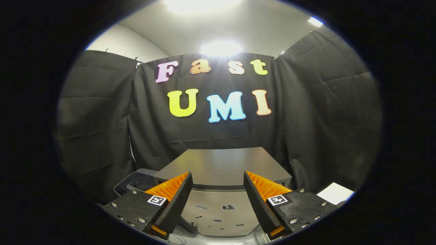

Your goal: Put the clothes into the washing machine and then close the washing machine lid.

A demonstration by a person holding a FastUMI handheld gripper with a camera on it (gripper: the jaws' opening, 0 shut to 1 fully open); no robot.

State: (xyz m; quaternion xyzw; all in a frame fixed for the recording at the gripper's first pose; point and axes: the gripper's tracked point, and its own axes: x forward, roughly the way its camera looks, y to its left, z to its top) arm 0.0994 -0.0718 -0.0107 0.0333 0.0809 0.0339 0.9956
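Note:
A grey washing machine point(221, 163) stands just ahead of my fingers, against the black cloth wall. Its flat top lies level and looks closed. The front panel point(218, 209), with a few small marks, shows in the gap between the fingers. My gripper point(217, 174) is open, with a wide gap and nothing between its fingers. It hovers in front of the machine, a little above its front edge.
A dark bin or basket point(136, 182) sits to the left of the machine, partly hidden behind my left finger. A white flat thing point(335, 193) lies to the right. Thin cables point(180, 234) run low in front. Black cloth closes the booth on three sides.

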